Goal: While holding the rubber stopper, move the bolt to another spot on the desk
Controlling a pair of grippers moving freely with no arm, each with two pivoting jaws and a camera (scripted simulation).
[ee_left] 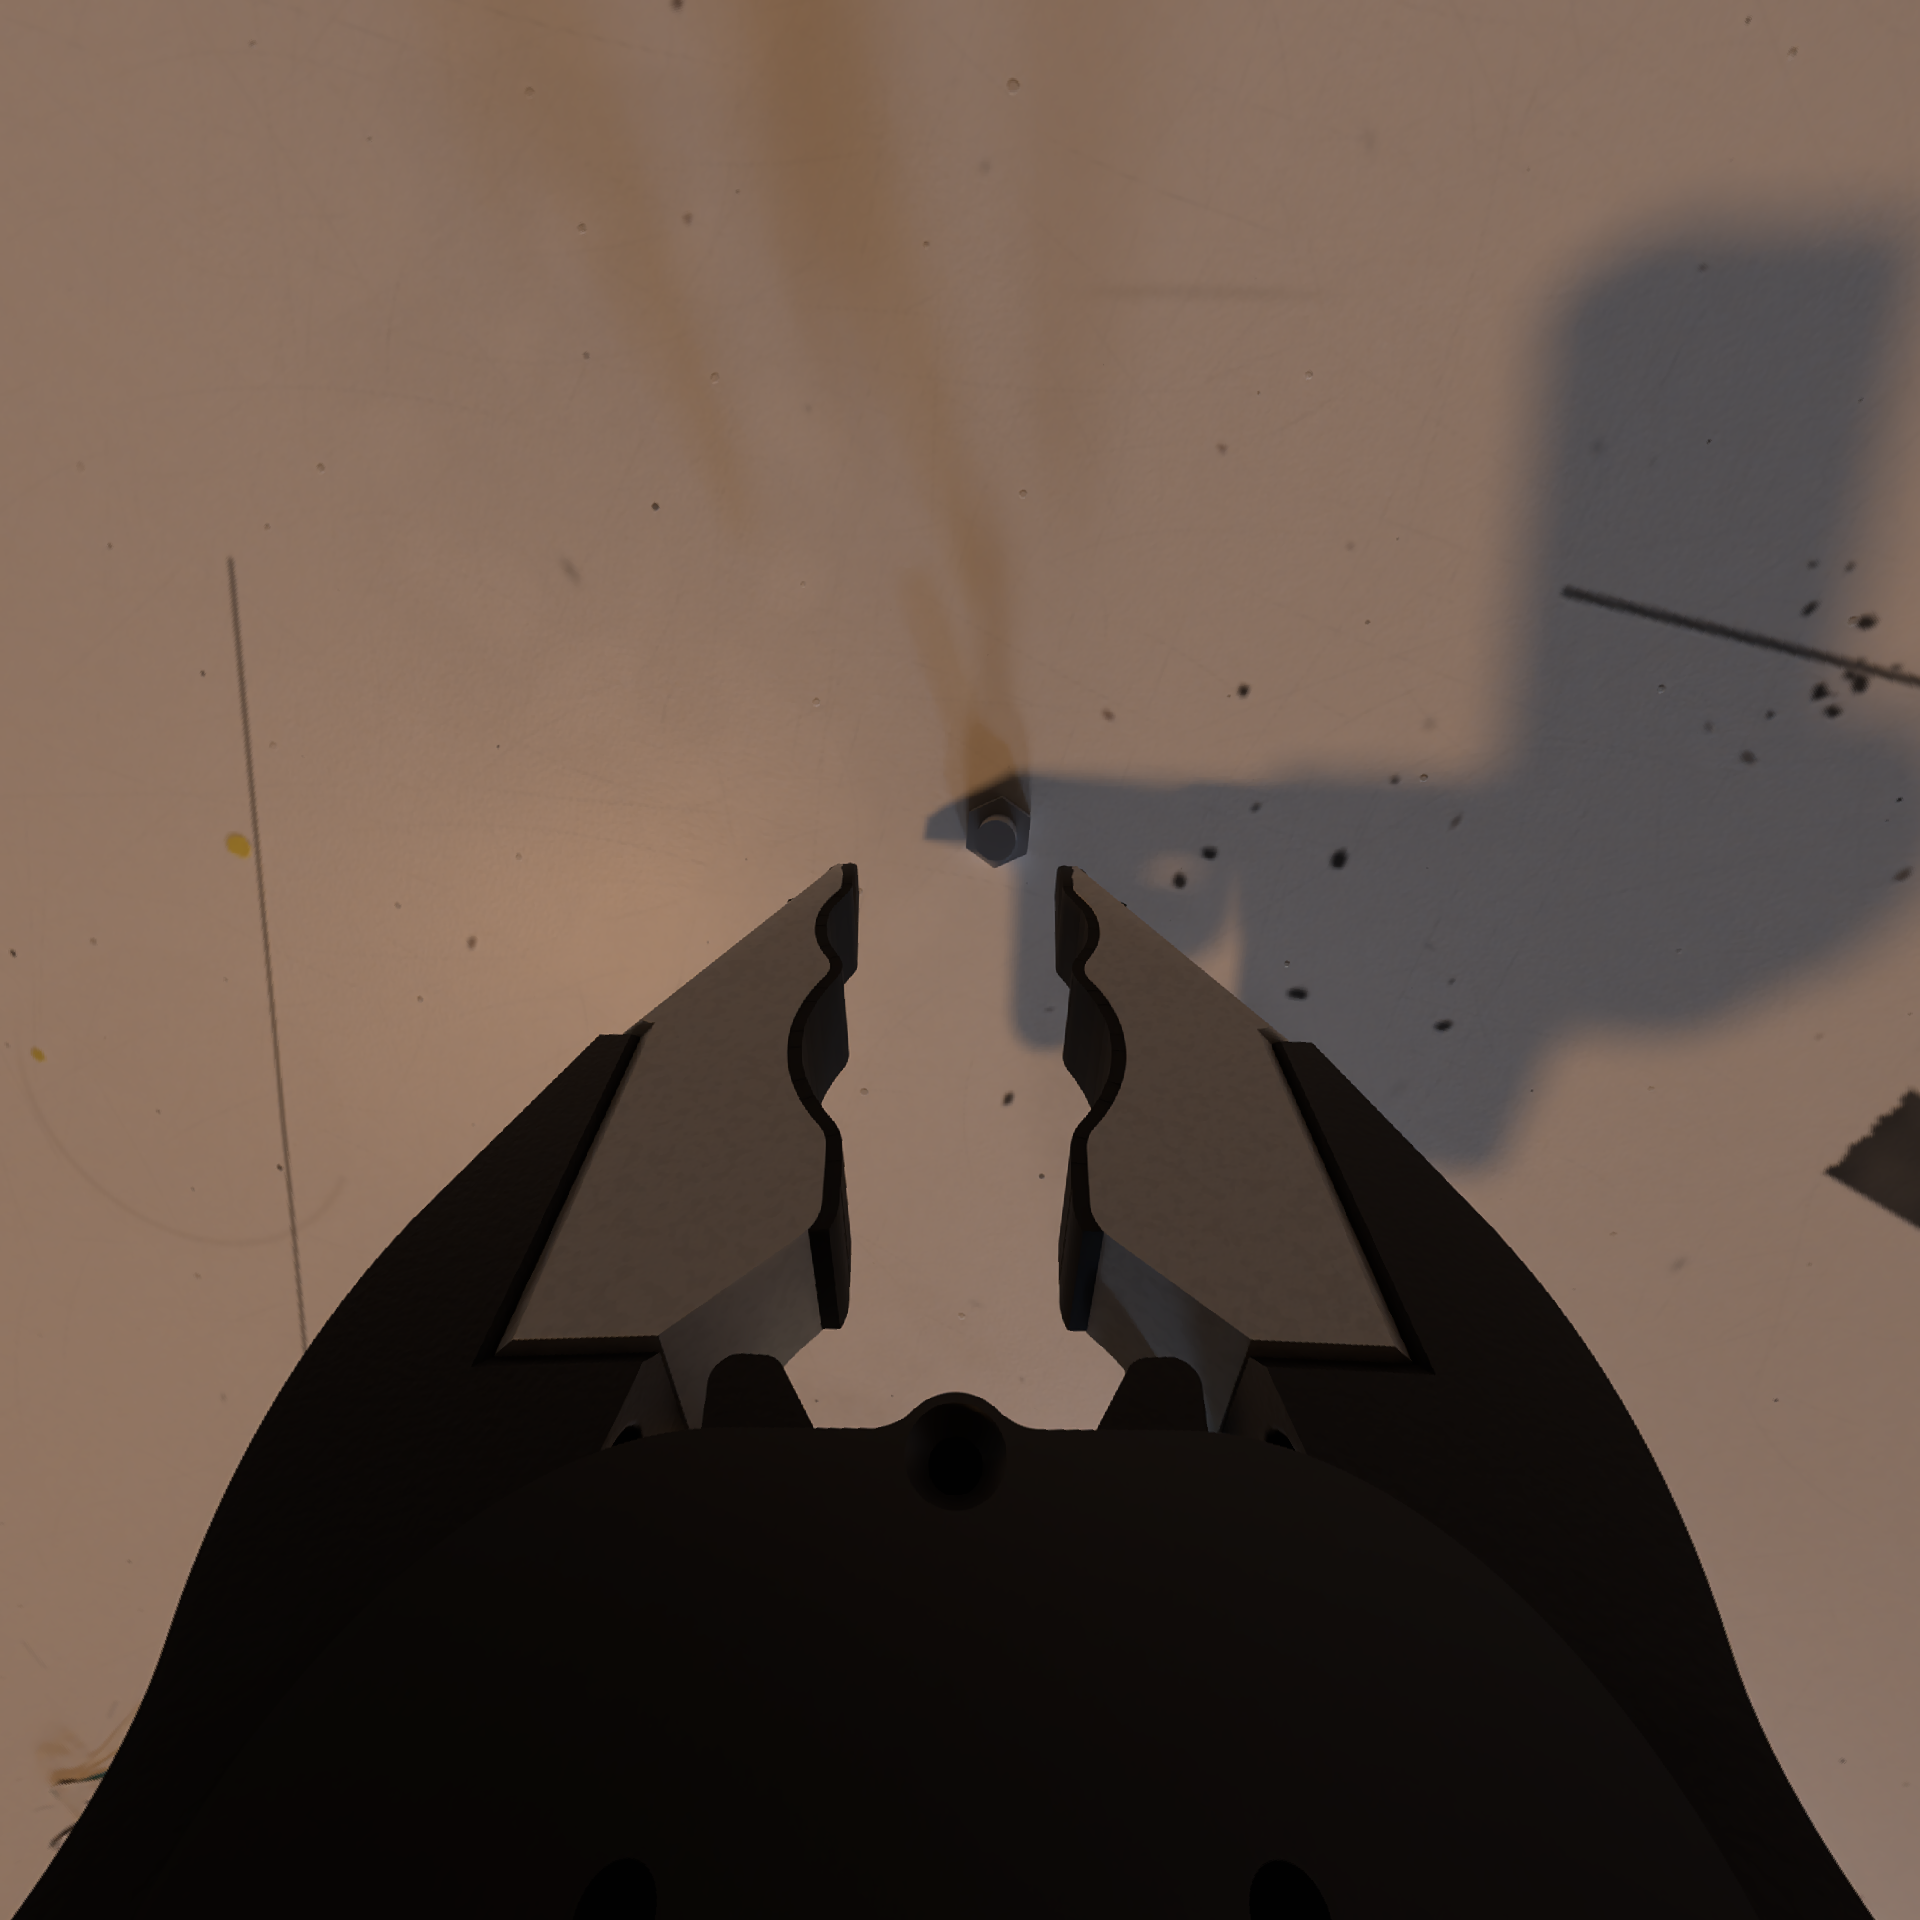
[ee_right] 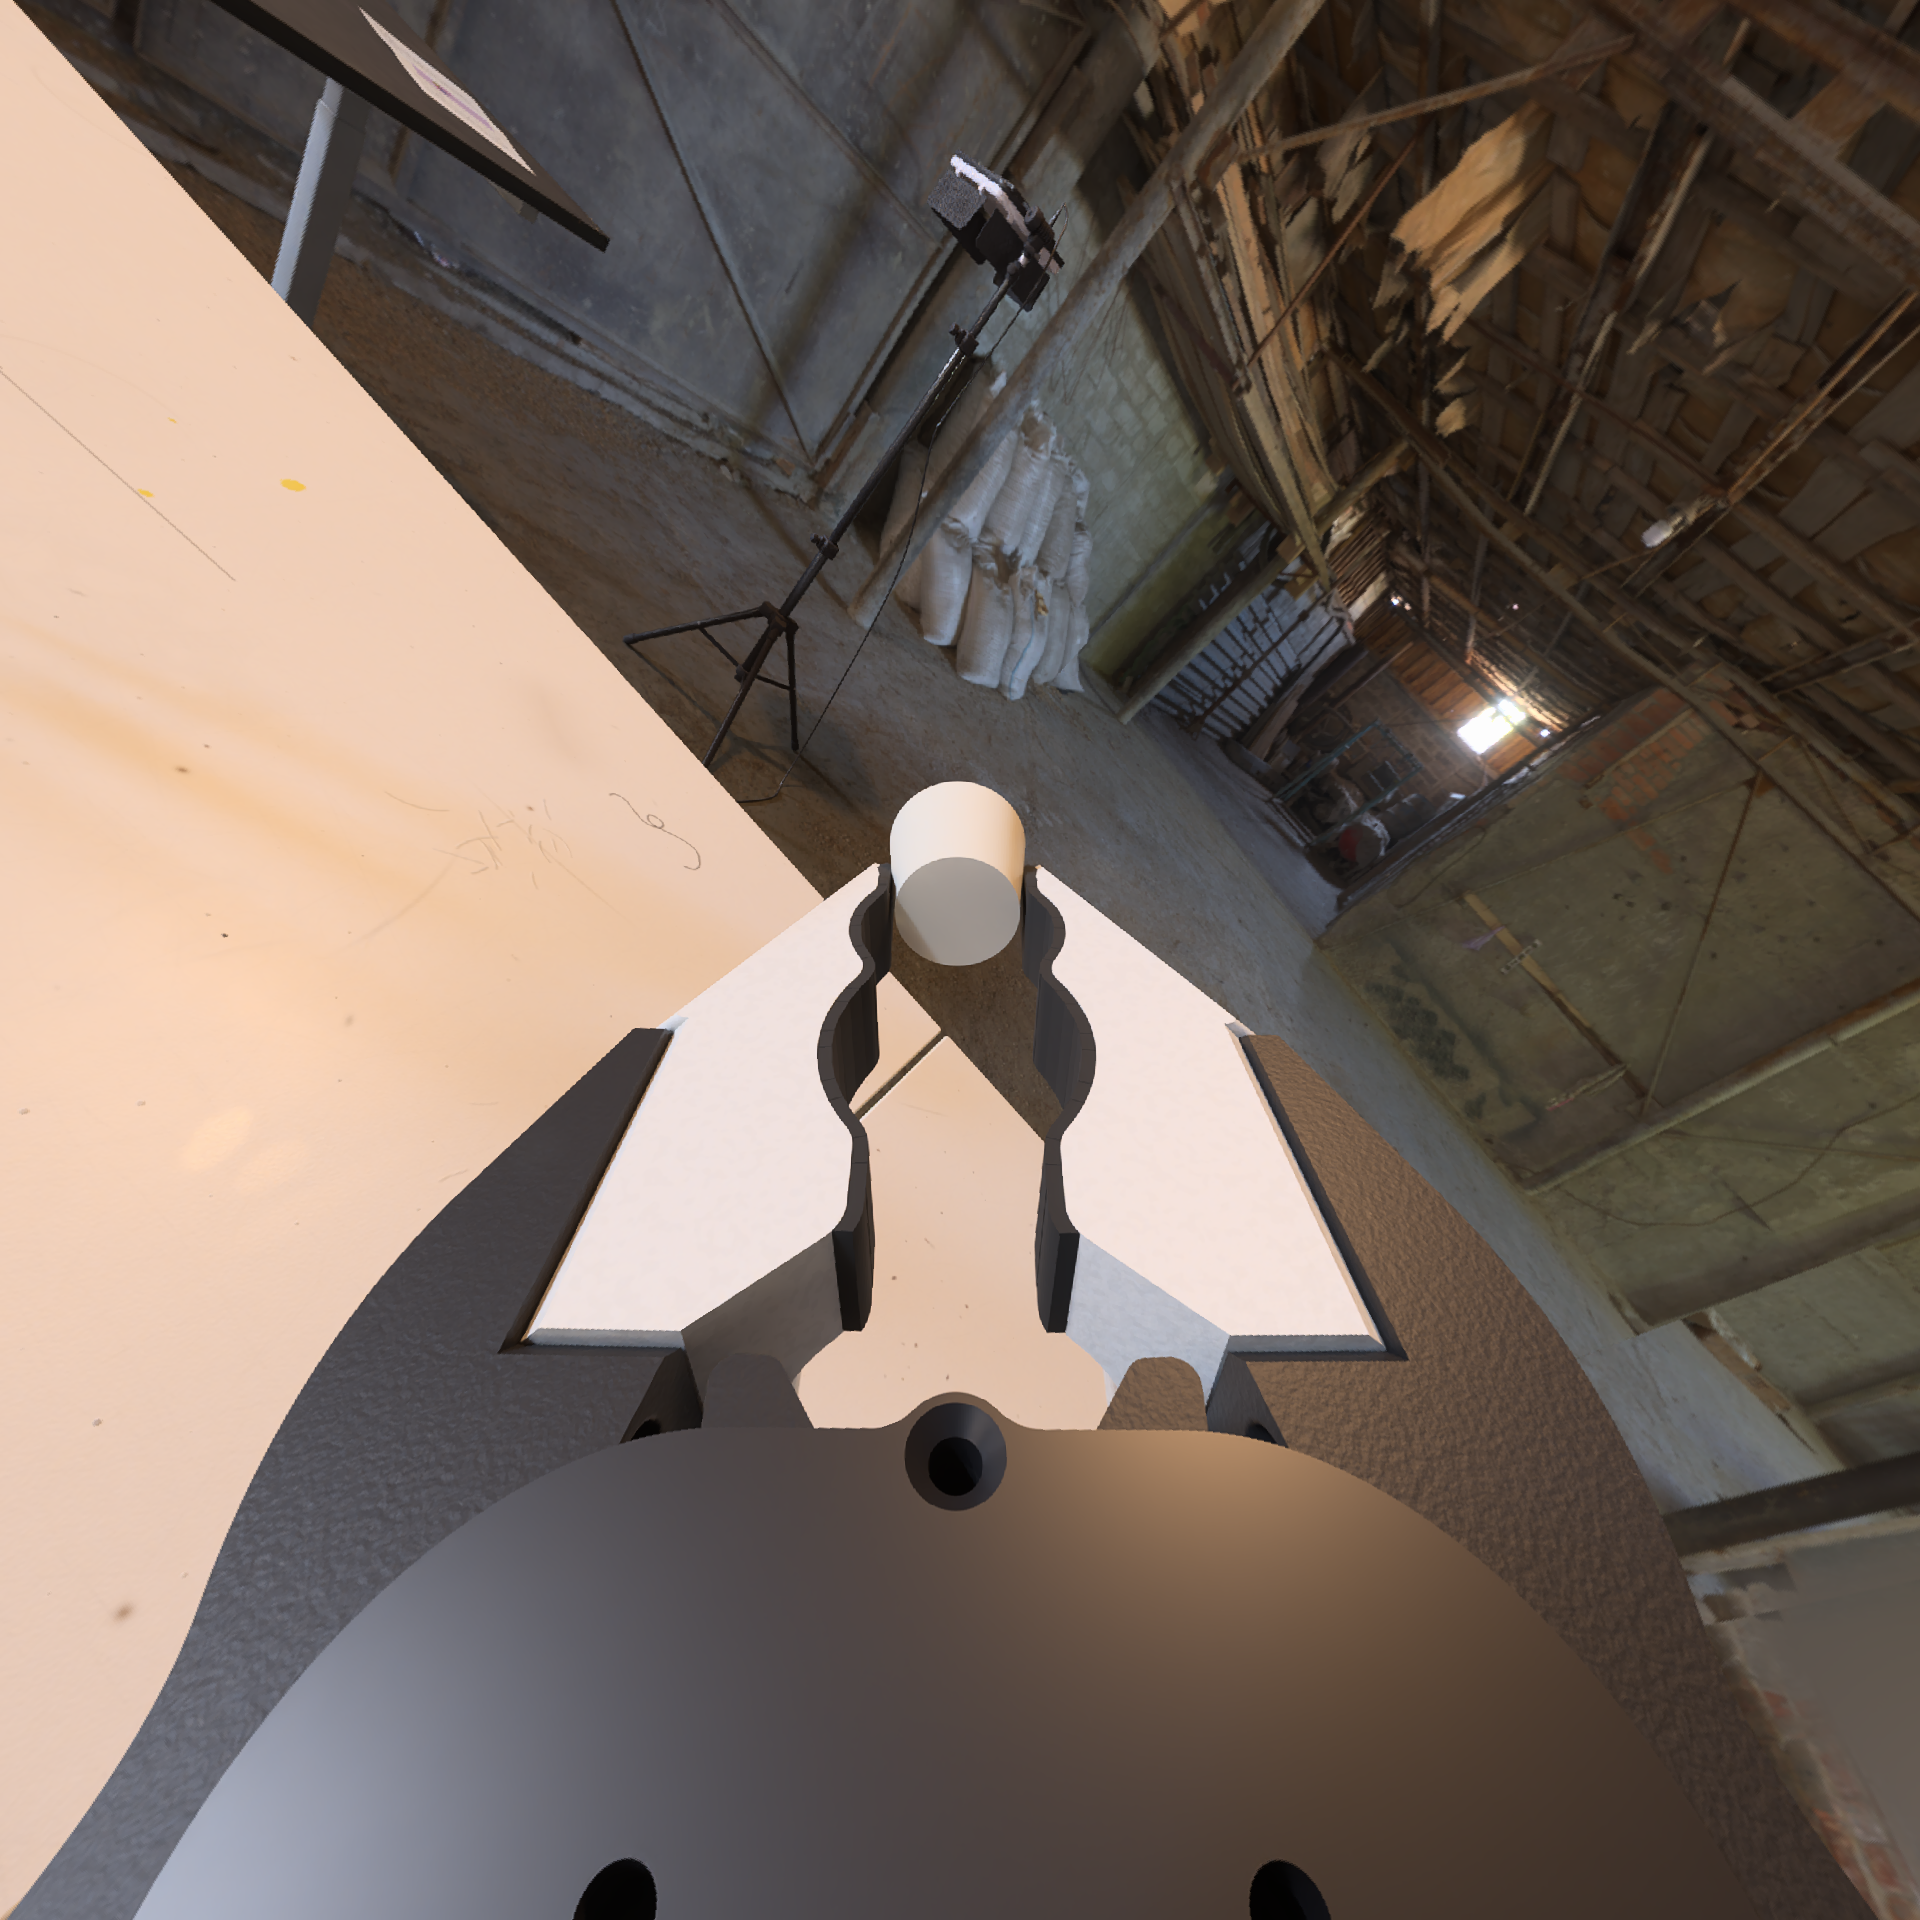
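While the left gripper (ee_left: pixel 956 871) points down at the surface (ee_left: pixel 520 520), its fingers (ee_left: pixel 727 1101) stand apart with nothing between them. Going left to right in the left wrist view: a thin dark line (ee_left: pixel 266 935) runs down the pale surface at the left, with a small yellow spot (ee_left: pixel 237 845) just beside it. A brown smear (ee_left: pixel 831 416) streaks down the middle. The bolt (ee_left: pixel 995 831) stands on its hex head, shank up, just past the fingertips and slightly right of the gap's centre, not touched by either finger. To its right lies a large dark shadow (ee_left: pixel 1558 727) across the surface, with scattered black specks (ee_left: pixel 1829 686) and a second dark line (ee_left: pixel 1714 629) at the far right.

In the right wrist view, left to right: the same pale surface (ee_right: pixel 260 831) fills the left side, with faint scribble marks (ee_right: pixel 540 842) near its edge. A dark table (ee_right: pixel 436 114) on a white leg sits in the upper left. A tripod (ee_right: pixel 831 540) with a dark box on top stands on the floor behind, and stacked white sacks (ee_right: pixel 1018 561) lean at the wall. The right gripper (ee_right: pixel 956 883) has its fingers (ee_right: pixel 1195 1143) clamped on the rubber stopper (ee_right: pixel 956 894), a white tapered plug held at the fingertips, flat end toward the camera, lifted above the surface edge. A derelict wooden roof (ee_right: pixel 1558 260) fills the right.
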